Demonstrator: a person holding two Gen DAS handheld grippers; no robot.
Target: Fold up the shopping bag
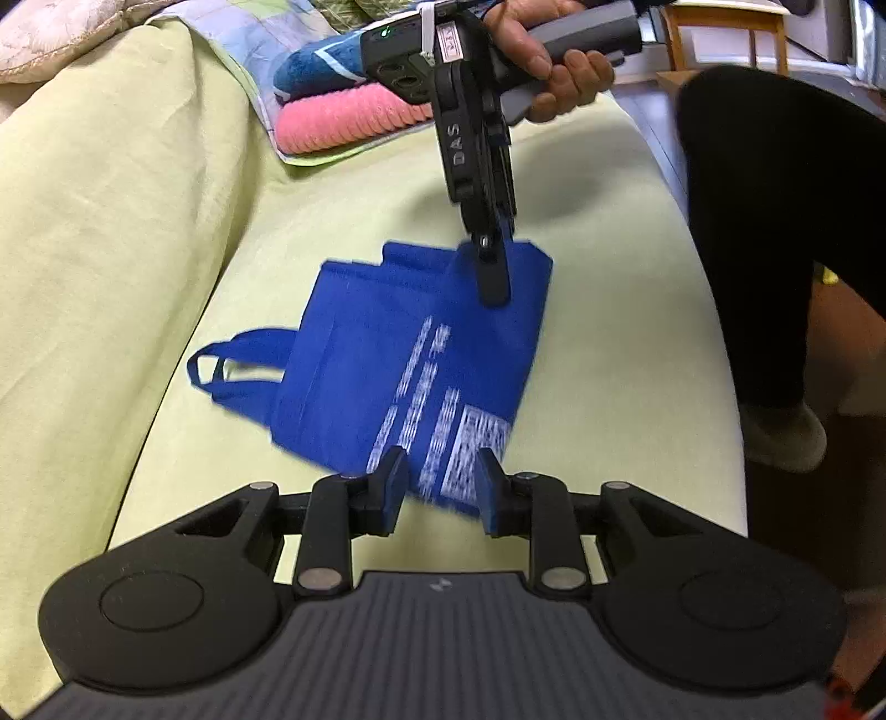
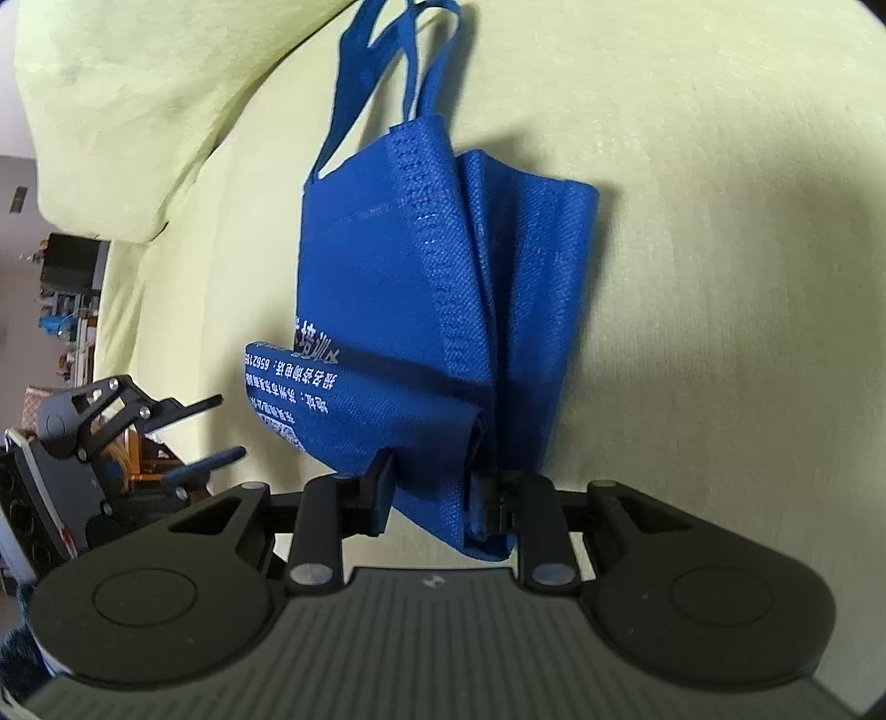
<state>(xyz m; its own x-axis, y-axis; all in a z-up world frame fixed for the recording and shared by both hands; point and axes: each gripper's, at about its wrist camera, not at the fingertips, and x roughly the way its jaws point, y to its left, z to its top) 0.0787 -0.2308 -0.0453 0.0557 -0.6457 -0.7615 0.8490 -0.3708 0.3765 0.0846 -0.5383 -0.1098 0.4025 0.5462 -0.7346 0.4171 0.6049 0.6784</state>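
While right gripper (image 2: 437, 493) pinches blue bag (image 2: 398, 288), left gripper (image 1: 440, 484) gapes empty.

The black body of the right gripper (image 1: 487, 260) carries the white letters "DAS". The blue woven fabric shopping bag (image 2: 398, 310) bears white Chinese print with the digits "65621" and a blurred QR-style square; the characters cannot be read surely.

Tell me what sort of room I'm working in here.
Probably a living room at home. The blue shopping bag lies on a sofa under a pale green cover, folded towels are stacked at its far end, and a wooden chair stands on the floor beyond.
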